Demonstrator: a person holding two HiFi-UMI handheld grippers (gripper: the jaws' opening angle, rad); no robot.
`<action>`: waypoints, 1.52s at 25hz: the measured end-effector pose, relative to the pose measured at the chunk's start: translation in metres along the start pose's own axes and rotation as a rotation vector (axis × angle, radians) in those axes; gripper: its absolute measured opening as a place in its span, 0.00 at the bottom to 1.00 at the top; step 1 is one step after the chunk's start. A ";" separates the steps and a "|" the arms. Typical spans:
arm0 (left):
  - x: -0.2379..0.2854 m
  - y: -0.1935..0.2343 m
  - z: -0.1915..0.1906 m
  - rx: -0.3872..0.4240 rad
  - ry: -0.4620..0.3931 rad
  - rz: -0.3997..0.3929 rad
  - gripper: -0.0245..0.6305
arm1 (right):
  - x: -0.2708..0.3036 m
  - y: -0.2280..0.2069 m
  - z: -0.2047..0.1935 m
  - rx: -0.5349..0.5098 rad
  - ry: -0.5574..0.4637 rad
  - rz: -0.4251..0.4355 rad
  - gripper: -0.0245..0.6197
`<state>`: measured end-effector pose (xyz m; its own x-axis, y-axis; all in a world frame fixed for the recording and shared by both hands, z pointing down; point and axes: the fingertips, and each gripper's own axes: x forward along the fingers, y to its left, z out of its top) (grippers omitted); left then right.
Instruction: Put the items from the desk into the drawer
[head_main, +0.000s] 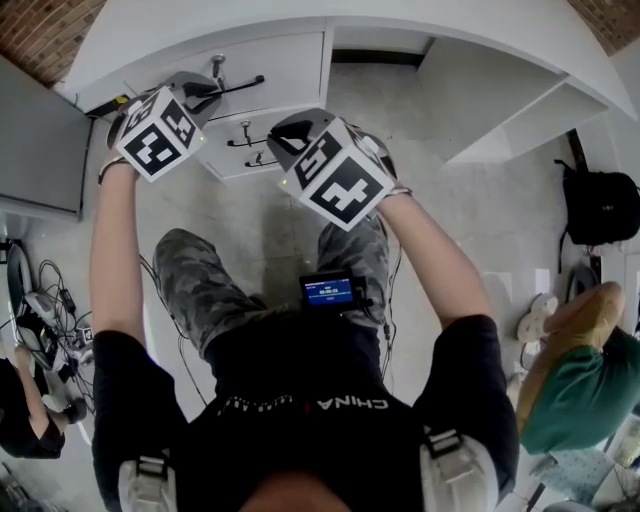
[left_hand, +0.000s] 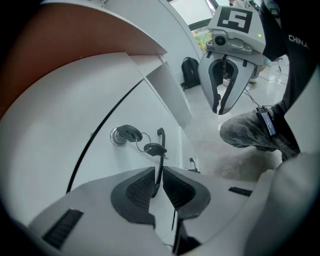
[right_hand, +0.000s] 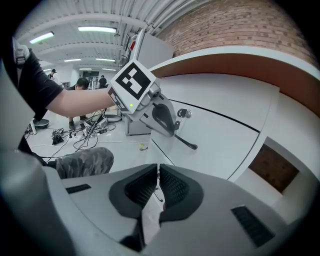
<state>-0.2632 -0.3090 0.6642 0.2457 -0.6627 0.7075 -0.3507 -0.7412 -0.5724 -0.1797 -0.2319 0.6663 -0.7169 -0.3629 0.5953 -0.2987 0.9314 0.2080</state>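
A white desk (head_main: 200, 25) has a stack of drawers below its top. My left gripper (head_main: 205, 92) is shut on the thin black handle (left_hand: 159, 150) of the top drawer (head_main: 275, 65); the bar runs between its pads. Beside the handle a key (left_hand: 125, 134) with a key ring sits in the lock. My right gripper (head_main: 285, 130) hangs just right of it, in front of the lower drawer (head_main: 235, 160), its jaws shut on nothing. The left gripper view shows the right gripper (left_hand: 220, 111) in the air, fingertips together. No desk items show in any view.
The open knee space (head_main: 480, 100) of the desk lies to the right of the drawers. A black backpack (head_main: 600, 205) rests on the floor at far right. Cables (head_main: 50, 310) lie at left, near a grey cabinet (head_main: 40, 140). Another person (head_main: 585, 390) is at lower right.
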 end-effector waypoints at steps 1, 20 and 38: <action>-0.001 -0.001 0.001 0.000 -0.003 0.010 0.10 | 0.001 0.001 -0.001 -0.001 0.001 0.006 0.07; -0.048 -0.033 -0.013 -0.191 -0.233 0.224 0.06 | 0.030 -0.006 0.001 -0.016 -0.051 0.004 0.07; -0.200 0.028 0.068 -0.359 -0.083 -0.081 0.06 | -0.131 -0.039 0.150 0.208 0.125 0.087 0.07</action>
<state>-0.2607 -0.2040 0.4784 0.3532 -0.6205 0.7001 -0.6180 -0.7166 -0.3234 -0.1683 -0.2250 0.4639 -0.6658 -0.2635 0.6980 -0.3718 0.9283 -0.0042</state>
